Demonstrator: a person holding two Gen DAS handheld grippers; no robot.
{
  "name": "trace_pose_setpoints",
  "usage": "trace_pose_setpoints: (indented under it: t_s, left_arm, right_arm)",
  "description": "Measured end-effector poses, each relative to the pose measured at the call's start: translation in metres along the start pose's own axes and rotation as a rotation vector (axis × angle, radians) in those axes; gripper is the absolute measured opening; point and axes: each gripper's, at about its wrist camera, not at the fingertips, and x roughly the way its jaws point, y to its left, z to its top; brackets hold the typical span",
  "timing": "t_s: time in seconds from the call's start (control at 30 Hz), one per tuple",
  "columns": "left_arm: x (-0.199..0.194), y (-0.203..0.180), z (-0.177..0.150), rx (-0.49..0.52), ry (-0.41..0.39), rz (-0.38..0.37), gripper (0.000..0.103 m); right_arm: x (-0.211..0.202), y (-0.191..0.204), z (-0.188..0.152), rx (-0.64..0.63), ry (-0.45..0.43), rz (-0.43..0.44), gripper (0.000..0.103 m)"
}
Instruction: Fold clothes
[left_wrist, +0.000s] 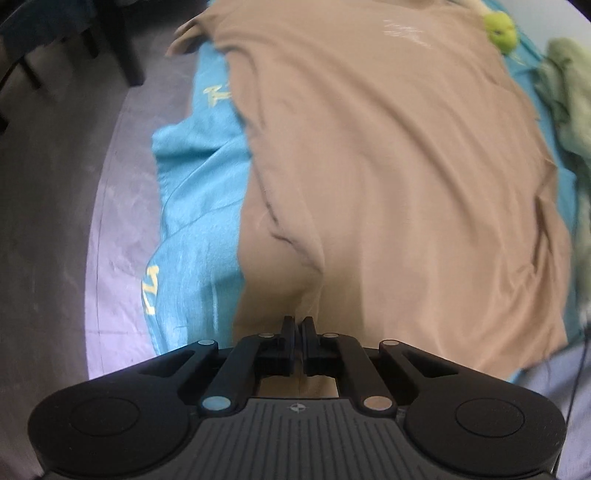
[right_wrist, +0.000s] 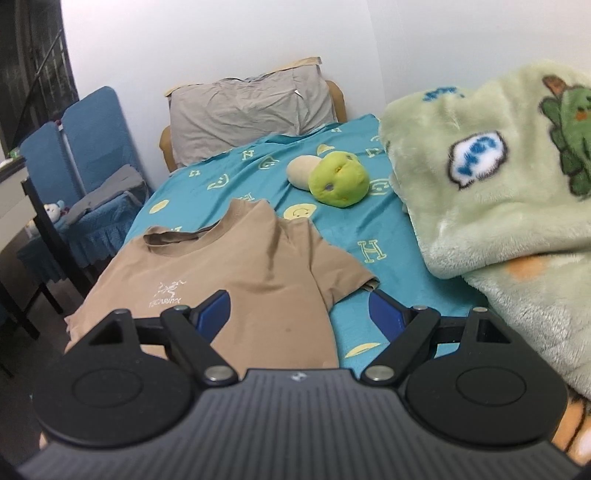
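A tan T-shirt (right_wrist: 229, 266) lies spread face up on the blue bed sheet (right_wrist: 354, 229), collar toward the pillow, with a white logo on the chest. In the left wrist view the same T-shirt (left_wrist: 388, 166) fills the middle. My left gripper (left_wrist: 297, 325) is shut on the shirt's near hem edge, and the fabric rises in a fold to the jaws. My right gripper (right_wrist: 301, 308) is open and empty, and hovers above the shirt's lower part and the sheet beside its right sleeve.
A green plush toy (right_wrist: 338, 179) and a beige one (right_wrist: 301, 171) lie beyond the shirt. A fluffy green blanket (right_wrist: 498, 206) is heaped on the right. A grey pillow (right_wrist: 251, 110) stands at the headboard. Blue chairs (right_wrist: 88, 147) and grey floor (left_wrist: 55, 184) lie left of the bed.
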Motion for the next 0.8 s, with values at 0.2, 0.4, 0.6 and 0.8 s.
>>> trace_pose_setpoints:
  t_s: [0.2, 0.4, 0.6, 0.8]
  left_arm:
    - [0.002, 0.018, 0.002, -0.031, 0.071, 0.148, 0.003]
    - [0.012, 0.033, 0.011, -0.017, 0.112, 0.269, 0.004]
    - [-0.035, 0.001, 0.021, 0.066, -0.098, 0.255, 0.034]
    - [-0.100, -0.042, 0.037, 0.085, -0.440, 0.194, 0.071]
  right_arm:
    - [0.004, 0.002, 0.000, 0.019, 0.005, 0.030, 0.083]
    - [0.006, 0.001, -0.002, 0.030, 0.007, 0.030, 0.083]
    - [0.005, 0.001, -0.001, 0.023, -0.003, 0.033, 0.083]
    - [0.002, 0.003, -0.001, 0.013, -0.028, 0.037, 0.083]
